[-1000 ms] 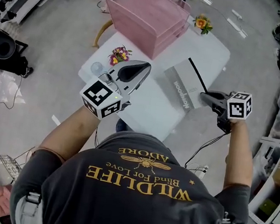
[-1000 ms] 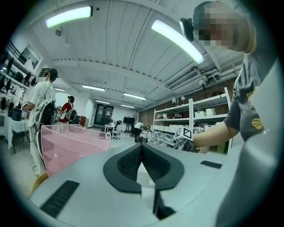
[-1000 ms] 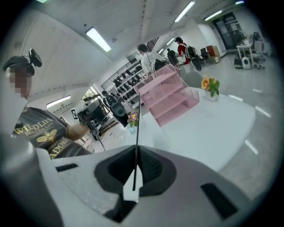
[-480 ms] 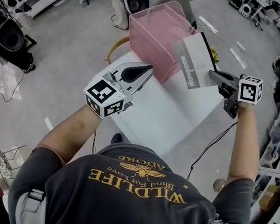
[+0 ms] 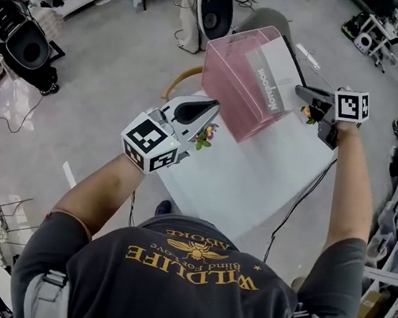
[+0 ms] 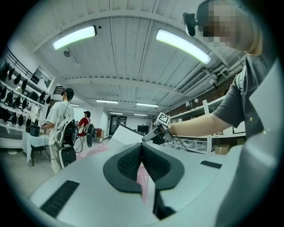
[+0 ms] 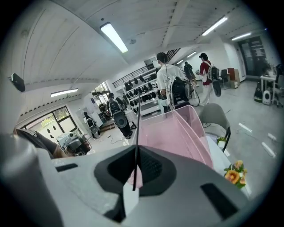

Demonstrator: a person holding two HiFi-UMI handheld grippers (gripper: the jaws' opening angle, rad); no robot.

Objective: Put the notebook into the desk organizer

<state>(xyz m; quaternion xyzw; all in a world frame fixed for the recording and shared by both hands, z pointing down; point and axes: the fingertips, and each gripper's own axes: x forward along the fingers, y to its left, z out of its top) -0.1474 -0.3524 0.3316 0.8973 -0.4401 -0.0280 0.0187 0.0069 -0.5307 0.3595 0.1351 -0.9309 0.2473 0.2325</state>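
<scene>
The grey notebook [image 5: 273,74] is off the table, tilted on edge against the right side of the pink see-through desk organizer [image 5: 237,80]. My right gripper [image 5: 302,95] is shut on the notebook's near edge. In the right gripper view the notebook [image 7: 137,128] shows edge-on as a thin dark line between the jaws of the right gripper [image 7: 134,177], with the organizer [image 7: 177,133] just beyond. Whether the notebook is inside a compartment I cannot tell. My left gripper [image 5: 206,108] hovers shut and empty at the table's left edge. Its own view shows the left gripper [image 6: 142,148], the notebook [image 6: 124,135] and the right gripper [image 6: 150,136].
The white table [image 5: 254,176] carries small flowers [image 5: 203,135] by the left gripper and orange flowers [image 7: 234,173] right of the organizer. A chair [image 7: 215,117] stands behind the table. Speakers [image 5: 217,13] and people [image 7: 166,84] are further off on the floor.
My right gripper has lifted the notebook off the table and carried it up and forward to the organizer. The left gripper stayed at the table's left side.
</scene>
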